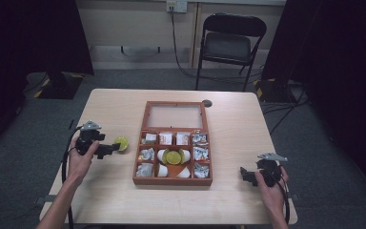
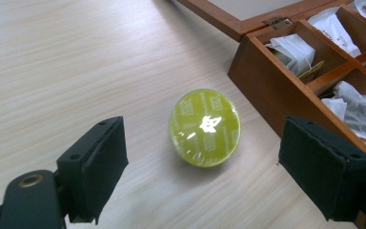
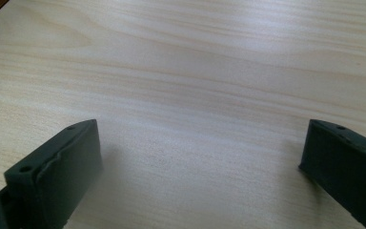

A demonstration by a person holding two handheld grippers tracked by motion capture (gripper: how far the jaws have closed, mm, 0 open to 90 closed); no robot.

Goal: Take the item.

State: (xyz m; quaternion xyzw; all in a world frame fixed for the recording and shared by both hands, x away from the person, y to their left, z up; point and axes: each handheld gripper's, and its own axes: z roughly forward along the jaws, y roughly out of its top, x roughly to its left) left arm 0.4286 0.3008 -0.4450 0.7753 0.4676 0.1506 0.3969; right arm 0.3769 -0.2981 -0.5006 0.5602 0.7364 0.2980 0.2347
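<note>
- The wooden box (image 1: 172,180) sits in the middle of the high view, its glass-paned lid (image 1: 174,116) folded back flat toward the top of the frame.
- Its grid of small compartments holds crinkled white tea bags (image 1: 200,153) down the left and right columns, and paper sachets (image 1: 165,138) along the upper row.
- In the centre compartment lies a round green capsule (image 1: 173,156) among white ones.
- In my left gripper view the box's dark reddish wall (image 2: 286,98) fills the right side, with wrinkled white bags (image 2: 293,47) in the open cells behind it.
- A second capsule, the yellow-green capsule (image 2: 205,127), lies on the table (image 1: 109,109) just left of the box; it is a glossy, foil-faced disc with faint printed lettering and a bright glare spot.
- My left gripper (image 1: 108,150) has its jaws spread wide, one on either side of that capsule, touching nothing.
- My right gripper (image 1: 246,175) sits lower right in the high view, well apart from the box, jaws wide apart over bare pale wood grain, holding nothing.
- The jaw pads (image 3: 57,174) are matte black and blocky.
</note>
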